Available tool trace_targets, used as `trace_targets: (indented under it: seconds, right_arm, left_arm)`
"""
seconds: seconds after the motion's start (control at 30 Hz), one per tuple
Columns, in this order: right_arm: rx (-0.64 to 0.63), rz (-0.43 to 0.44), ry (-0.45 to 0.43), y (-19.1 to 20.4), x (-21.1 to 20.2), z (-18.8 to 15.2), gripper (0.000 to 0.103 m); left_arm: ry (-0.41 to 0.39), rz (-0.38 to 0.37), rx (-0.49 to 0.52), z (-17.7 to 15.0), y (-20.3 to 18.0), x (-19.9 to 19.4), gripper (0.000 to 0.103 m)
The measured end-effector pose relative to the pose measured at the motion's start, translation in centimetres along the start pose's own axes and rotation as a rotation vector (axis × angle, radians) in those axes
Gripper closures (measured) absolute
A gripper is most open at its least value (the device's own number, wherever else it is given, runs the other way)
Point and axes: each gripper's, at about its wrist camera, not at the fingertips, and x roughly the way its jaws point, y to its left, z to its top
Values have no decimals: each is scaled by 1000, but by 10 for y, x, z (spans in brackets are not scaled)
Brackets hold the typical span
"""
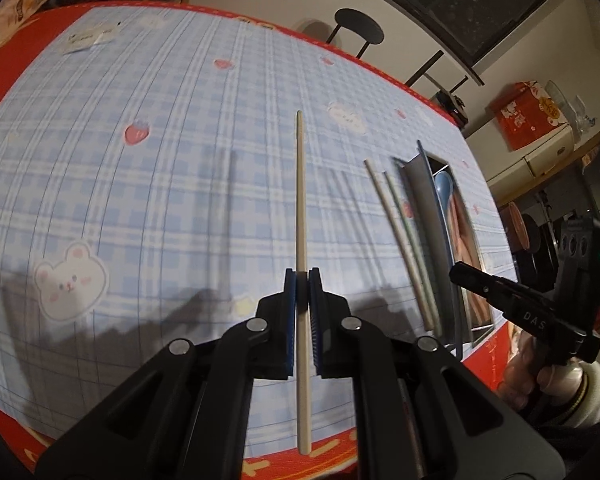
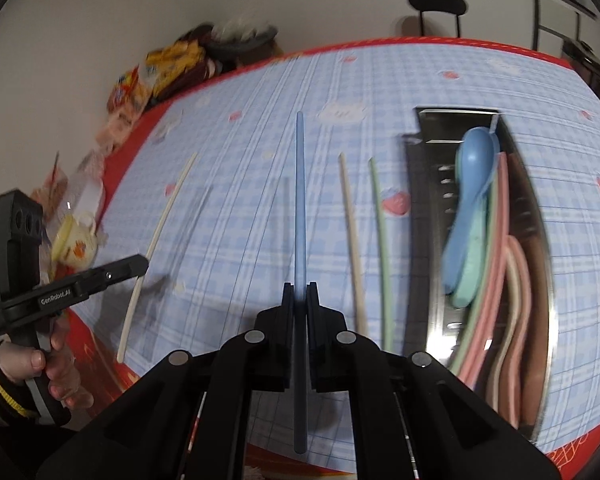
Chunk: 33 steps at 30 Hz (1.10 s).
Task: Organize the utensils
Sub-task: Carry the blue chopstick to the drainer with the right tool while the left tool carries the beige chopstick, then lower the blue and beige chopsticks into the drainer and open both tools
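Left gripper [image 1: 302,276]: we clamp the cream chopstick [image 1: 301,184]
Right gripper [image 2: 299,288]: we clamp the blue chopstick [image 2: 299,200], steel tray [image 2: 428,200] to its right
Risk: thin sticks could pivot or slip before reaching it

We saw a bench [image 1: 148,184] covered by a blue checked cloth [image 2: 260,184] printed with bears and strawberries and edged in red. Behind it rose a plain pale wall [image 2: 100,20]. A black round-seated stool [image 1: 358,30] stood at the far edge, against that wall. Above and to the right in the left wrist view was a dark window [image 1: 496,4] in a dark frame. A pile of snack packets [image 2: 168,64] lay at the bench's far corner. Off to the right, a cream cabinet [image 1: 540,152] carried a red box [image 1: 528,114]. The light was dim and indoor, throwing soft shadows on the cloth.
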Motion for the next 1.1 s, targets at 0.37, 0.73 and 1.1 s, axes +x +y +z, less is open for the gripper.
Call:
trace_targets:
  seconds: [0.37,0.73,1.1]
  right_arm:
    - [184,-6,-105,-60,-34,-5,97]
    - [312,-52,-138,-119,-57,-24,97]
    - [305,-58,-116,-135,-60,-26,97]
  left_arm:
    - [28,-66,57,28,-65,7,93]
    - [119,-138,141,39,-150,57,93]
    - [222,-180,118,27,-198,123,93]
